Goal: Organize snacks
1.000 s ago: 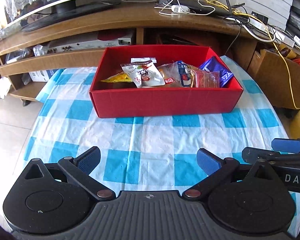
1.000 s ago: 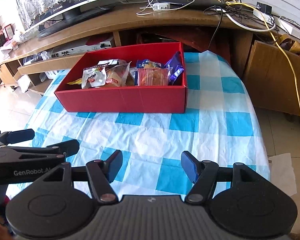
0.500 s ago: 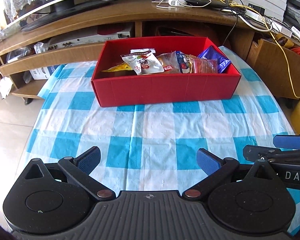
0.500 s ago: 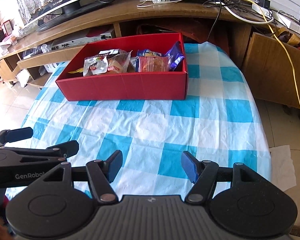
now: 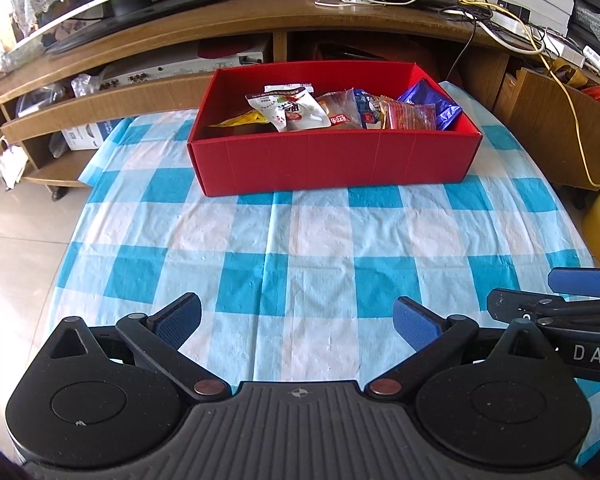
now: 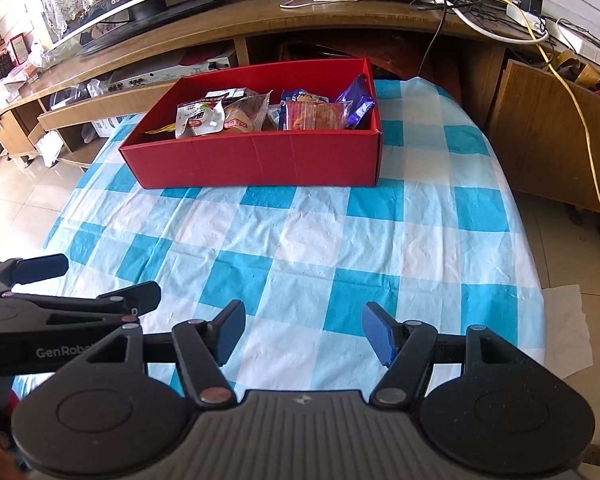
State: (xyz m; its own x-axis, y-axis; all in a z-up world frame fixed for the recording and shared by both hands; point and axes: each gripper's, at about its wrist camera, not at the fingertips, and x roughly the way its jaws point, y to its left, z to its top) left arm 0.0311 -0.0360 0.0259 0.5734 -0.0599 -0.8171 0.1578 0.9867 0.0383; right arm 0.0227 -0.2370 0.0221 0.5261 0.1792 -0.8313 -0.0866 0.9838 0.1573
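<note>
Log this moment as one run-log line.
left claw: open, empty | right claw: open, empty | snacks: in red box

I see a table under a blue-and-white checked cloth (image 5: 308,240); a red box (image 5: 332,156) of snack packets sits at its far edge.

1 red box (image 5: 332,160) – 2 grippers, roughly 6 snack packets (image 5: 288,110)

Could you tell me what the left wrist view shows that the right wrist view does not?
Only the left wrist view shows the left gripper head-on, jaws open and empty. Only the right wrist view shows the white paper on the floor, plus the right gripper head-on, also open and empty. Both share the red box of snack packets on the blue checked tablecloth, with the TV stand behind.
</note>
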